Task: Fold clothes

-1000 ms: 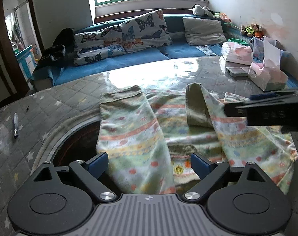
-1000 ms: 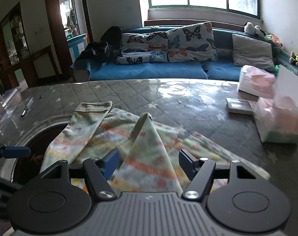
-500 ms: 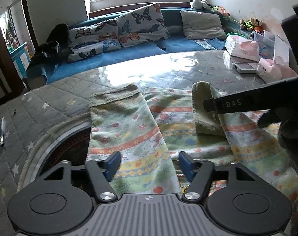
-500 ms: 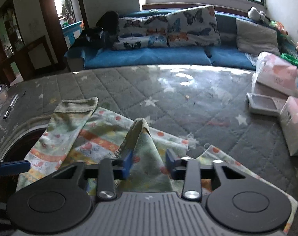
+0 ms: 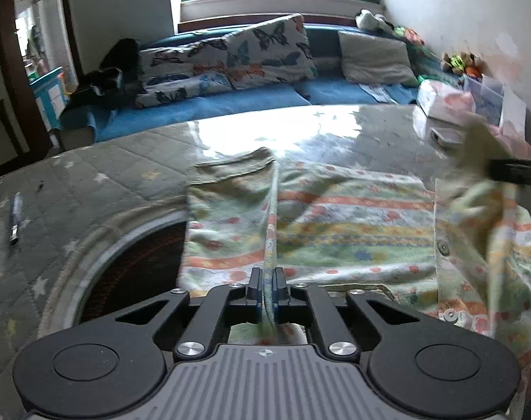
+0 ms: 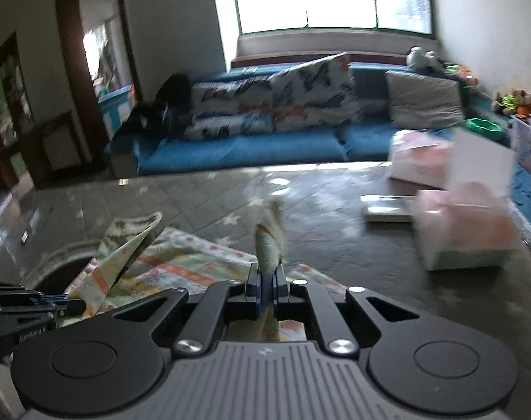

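Quilted table [image 5: 125,161] bears patterned garment [image 5: 353,224], pinched by both grippers' jaws.

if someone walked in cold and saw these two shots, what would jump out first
Most striking is the patterned garment spread on the grey quilted table, pinched at two places: the left gripper is shut on its left sleeve and the right gripper on a raised fold. Behind, a blue sofa with butterfly cushions sits under a bright window.

pen [image 5: 16,217] far left of claw | blue sofa [image 6: 247,147] ahead, butterfly pillows [image 6: 276,105] on it | pink tissue boxes [image 6: 465,231] right, blurred
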{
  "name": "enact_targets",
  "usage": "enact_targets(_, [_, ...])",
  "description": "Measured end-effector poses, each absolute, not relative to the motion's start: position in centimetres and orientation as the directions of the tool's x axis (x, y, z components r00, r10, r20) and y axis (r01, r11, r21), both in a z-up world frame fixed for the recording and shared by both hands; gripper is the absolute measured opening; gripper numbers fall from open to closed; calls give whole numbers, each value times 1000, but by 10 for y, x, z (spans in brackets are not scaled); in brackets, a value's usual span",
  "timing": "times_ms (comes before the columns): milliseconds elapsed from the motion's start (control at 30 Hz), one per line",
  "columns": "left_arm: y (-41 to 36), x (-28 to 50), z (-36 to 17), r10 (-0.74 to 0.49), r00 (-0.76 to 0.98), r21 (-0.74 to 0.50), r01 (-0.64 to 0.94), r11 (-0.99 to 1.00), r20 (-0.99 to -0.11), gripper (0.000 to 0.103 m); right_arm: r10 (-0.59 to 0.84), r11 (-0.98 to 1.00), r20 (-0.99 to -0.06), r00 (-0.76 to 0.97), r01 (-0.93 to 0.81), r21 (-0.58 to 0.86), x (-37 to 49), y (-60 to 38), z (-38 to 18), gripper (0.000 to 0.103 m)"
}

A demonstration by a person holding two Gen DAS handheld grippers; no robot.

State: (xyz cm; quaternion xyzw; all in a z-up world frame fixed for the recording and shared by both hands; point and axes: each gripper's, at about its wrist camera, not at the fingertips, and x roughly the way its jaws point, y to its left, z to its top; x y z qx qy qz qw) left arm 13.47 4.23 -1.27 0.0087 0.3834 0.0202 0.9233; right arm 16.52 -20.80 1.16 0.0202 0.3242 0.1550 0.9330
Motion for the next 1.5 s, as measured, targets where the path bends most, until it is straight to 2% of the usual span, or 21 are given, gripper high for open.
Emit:
enact_targets(367, [93,70,15,151,733,-13,-213,977,-663,2,179,979,-526,831,-97,180,73,-313,31,5])
enact_targets(700, [122,-6,11,217,698,-19,-314,949,-682,0,52,974,-573,818,84,209,14,-368,-1,5])
enact_targets(867, [117,-11,11,200,697,-11,-285,958,-688,3,-33,961,-599,800,189,201,-9,-389,-15,5])
enact_targets(1033, [95,6,15,187,724,32,-223,974,-664,29,-111,956,-615,781,253,148,-20,-405,-24,5])
enact_targets(1100, [83,14,14,169,734,53,-179,982,-657,34,-126,952,-623,772,270,142,-21,-409,-27,5])
enact_targets(1500, [40,68,-8,34,745,113,55,992,-666,35,-170,941,-651,739,318,115,-11,-412,-33,5])
